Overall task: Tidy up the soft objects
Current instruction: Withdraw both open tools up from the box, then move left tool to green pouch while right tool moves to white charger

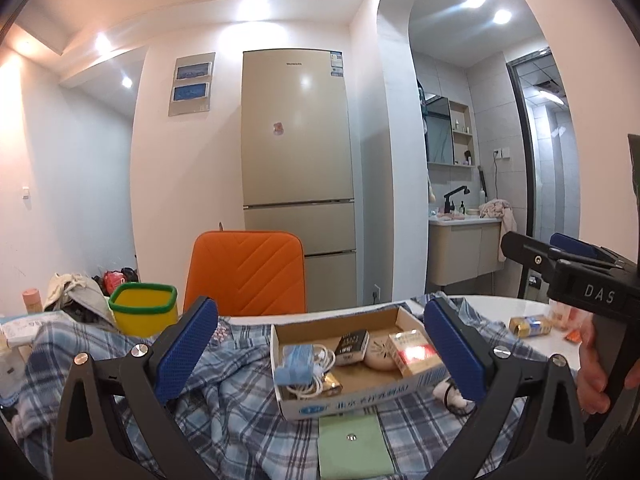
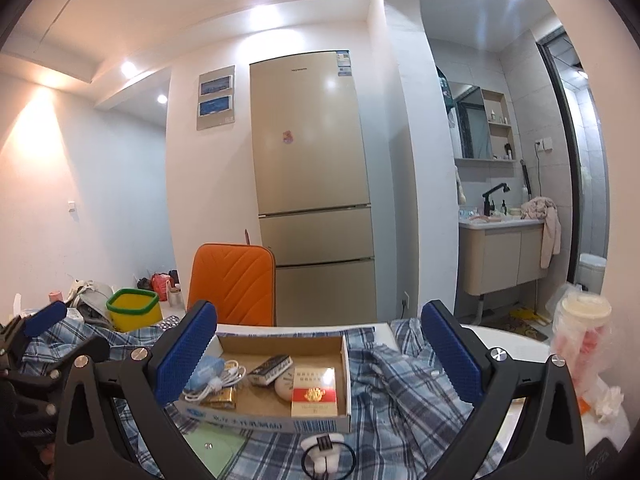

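Both the left gripper [image 1: 320, 344] and right gripper [image 2: 320, 344] hang spread wide and hold nothing. The blue plaid shirt [image 1: 224, 392] lies crumpled across the white table [image 1: 500, 308], under a shallow cardboard box [image 2: 344, 368] of cigarette packs and a cable.

The left claw [image 1: 320, 348] is spread wide, its two blue-padded fingers [image 1: 186, 346] far apart with nothing between them, held level and pointing forward. The right claw [image 2: 318, 350] is spread just as wide, also holding nothing, level and pointing the same way. Seen from the left wrist, the right claw sits off to the right, its handle wrapped by the person's right hand [image 1: 600, 372].
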The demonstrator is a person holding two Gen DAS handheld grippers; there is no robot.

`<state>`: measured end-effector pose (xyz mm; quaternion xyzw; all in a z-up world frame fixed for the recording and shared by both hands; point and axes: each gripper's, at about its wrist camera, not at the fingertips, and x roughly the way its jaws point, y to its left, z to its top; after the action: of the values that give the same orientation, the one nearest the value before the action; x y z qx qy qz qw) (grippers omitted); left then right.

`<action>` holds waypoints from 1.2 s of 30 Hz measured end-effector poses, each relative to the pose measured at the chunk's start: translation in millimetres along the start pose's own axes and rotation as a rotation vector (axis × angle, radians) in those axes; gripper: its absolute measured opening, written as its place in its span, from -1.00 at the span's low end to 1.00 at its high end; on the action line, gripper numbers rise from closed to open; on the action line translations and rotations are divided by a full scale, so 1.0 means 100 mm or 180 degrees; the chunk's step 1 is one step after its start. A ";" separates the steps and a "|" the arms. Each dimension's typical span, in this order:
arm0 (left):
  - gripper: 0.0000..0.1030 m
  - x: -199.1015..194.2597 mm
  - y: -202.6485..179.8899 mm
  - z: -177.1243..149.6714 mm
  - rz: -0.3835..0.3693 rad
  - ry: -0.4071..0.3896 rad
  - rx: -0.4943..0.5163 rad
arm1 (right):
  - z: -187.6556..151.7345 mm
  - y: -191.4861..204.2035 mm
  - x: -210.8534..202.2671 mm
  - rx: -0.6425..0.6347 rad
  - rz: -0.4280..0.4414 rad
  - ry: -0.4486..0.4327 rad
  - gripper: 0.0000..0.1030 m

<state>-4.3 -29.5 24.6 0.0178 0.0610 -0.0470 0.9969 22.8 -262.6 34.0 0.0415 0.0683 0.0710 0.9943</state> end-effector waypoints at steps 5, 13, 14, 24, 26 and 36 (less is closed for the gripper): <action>0.99 0.00 -0.03 -0.15 -0.0024 0.0046 -0.0006 | -0.21 -0.06 0.10 -0.0048 -0.0095 0.0151 1.00; 0.99 0.04 0.03 -0.23 0.0024 0.0162 -0.0131 | -0.38 -0.07 0.13 -0.0045 -0.0111 0.0219 1.00; 0.99 0.03 0.03 -0.24 0.0025 0.0151 -0.0143 | -0.39 -0.08 0.13 -0.0048 -0.0117 0.0223 1.00; 0.99 0.07 0.13 -0.25 0.0082 0.0242 -0.0252 | -0.42 -0.15 0.22 0.0081 -0.0083 0.0355 1.00; 0.99 0.07 0.14 -0.25 0.0080 0.0247 -0.0273 | -0.43 -0.16 0.24 0.0110 -0.0091 0.0379 1.00; 0.99 0.07 0.15 -0.25 0.0079 0.0268 -0.0293 | -0.45 -0.15 0.27 0.0106 -0.0116 0.0416 1.00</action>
<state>1.3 -13.7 -1.1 -0.0254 0.1047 -0.0310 0.9937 45.3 -270.1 -15.5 0.0521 0.1350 0.0543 0.9880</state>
